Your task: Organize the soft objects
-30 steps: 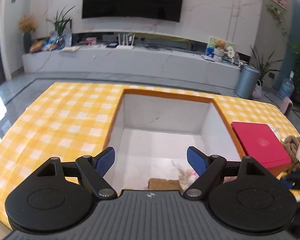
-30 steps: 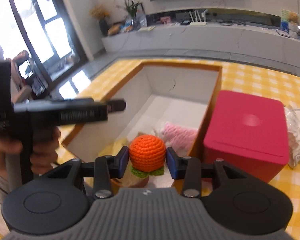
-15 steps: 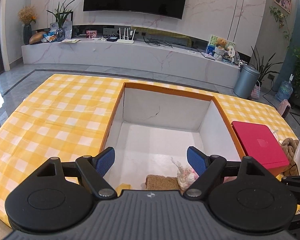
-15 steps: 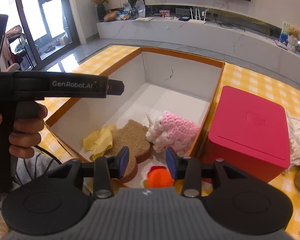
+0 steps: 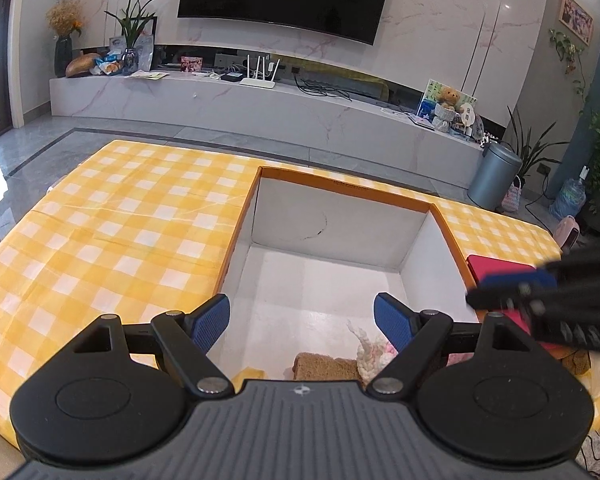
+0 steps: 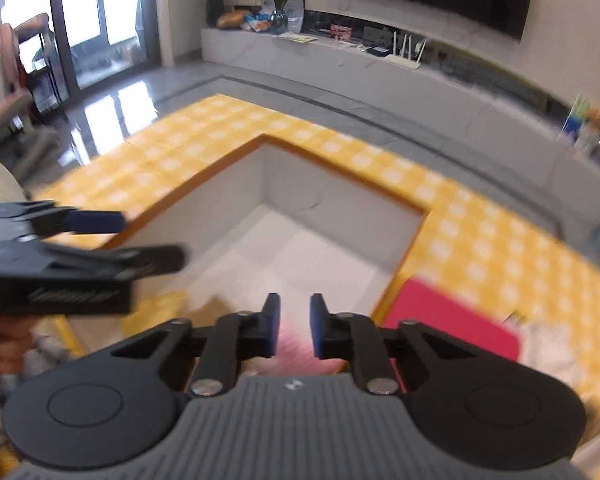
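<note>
Two grippers hang over a big white box [image 5: 332,276] with an orange rim, which sits on a yellow checked cloth [image 5: 112,236]. The left gripper [image 5: 302,322] has its blue pads spread wide with nothing between them. Low in the box, near its front, lie a brown bread-shaped toy [image 5: 324,366] and, just beside it, a pink and white knitted toy [image 5: 370,350]. The right gripper [image 6: 293,330] has its jaws a little apart and holds nothing; a pink blur shows below it. To the right, a red box [image 6: 448,320] sits just beside the white box.
</note>
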A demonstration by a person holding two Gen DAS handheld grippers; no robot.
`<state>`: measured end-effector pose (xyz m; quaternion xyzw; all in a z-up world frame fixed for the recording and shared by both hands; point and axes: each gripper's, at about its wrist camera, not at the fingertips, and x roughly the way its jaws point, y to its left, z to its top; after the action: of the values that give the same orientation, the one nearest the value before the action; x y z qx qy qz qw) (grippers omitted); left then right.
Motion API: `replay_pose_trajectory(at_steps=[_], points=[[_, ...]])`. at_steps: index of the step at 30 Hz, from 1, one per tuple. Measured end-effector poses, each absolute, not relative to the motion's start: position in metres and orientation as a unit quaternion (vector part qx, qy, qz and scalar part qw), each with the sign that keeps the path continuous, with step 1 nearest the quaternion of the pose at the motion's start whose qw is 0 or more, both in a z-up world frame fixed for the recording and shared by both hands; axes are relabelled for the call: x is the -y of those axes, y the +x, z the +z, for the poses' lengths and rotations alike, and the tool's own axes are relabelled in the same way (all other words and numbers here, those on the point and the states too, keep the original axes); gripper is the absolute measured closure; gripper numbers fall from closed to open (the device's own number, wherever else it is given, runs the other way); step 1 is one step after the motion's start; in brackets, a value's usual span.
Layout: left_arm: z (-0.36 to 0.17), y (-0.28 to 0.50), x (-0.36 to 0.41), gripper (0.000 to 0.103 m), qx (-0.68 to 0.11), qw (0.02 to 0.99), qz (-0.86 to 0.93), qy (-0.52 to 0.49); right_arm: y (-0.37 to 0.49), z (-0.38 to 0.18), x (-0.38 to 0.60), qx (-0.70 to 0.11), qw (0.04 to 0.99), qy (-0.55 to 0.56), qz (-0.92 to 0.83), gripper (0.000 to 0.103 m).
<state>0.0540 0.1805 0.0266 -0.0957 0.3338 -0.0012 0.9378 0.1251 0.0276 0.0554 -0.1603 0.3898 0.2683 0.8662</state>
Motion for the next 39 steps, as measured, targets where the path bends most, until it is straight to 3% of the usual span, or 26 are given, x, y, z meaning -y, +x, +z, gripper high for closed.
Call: replay_pose_trajectory(at_steps=[5, 13, 29, 32, 39], points=[[0.026, 0.055, -0.179, 0.007, -0.336, 0.937, -0.002, -0.092, 0.158, 0.027, -0.051, -0.459, 0.822, -0.211, 0.262, 0.099], [0.025, 0.056, -0.18, 0.007, -0.338, 0.936, -0.001, -0.094, 0.134, -0.009, -0.075, -0.505, 0.76, -0.265, 0.312, 0.099], [0.025, 0.057, -0.184, 0.007, -0.343, 0.934, 0.003, -0.1, 0.116, 0.003, -0.08, -0.509, 0.747, -0.26, 0.339, 0.098], [0.025, 0.057, -0.184, 0.007, -0.343, 0.934, 0.004, -0.102, 0.111, 0.017, -0.072, -0.5, 0.75, -0.238, 0.361, 0.092], [0.024, 0.058, -0.18, 0.007, -0.346, 0.933, 0.005, -0.094, 0.108, -0.004, -0.086, -0.525, 0.725, -0.248, 0.371, 0.098]])
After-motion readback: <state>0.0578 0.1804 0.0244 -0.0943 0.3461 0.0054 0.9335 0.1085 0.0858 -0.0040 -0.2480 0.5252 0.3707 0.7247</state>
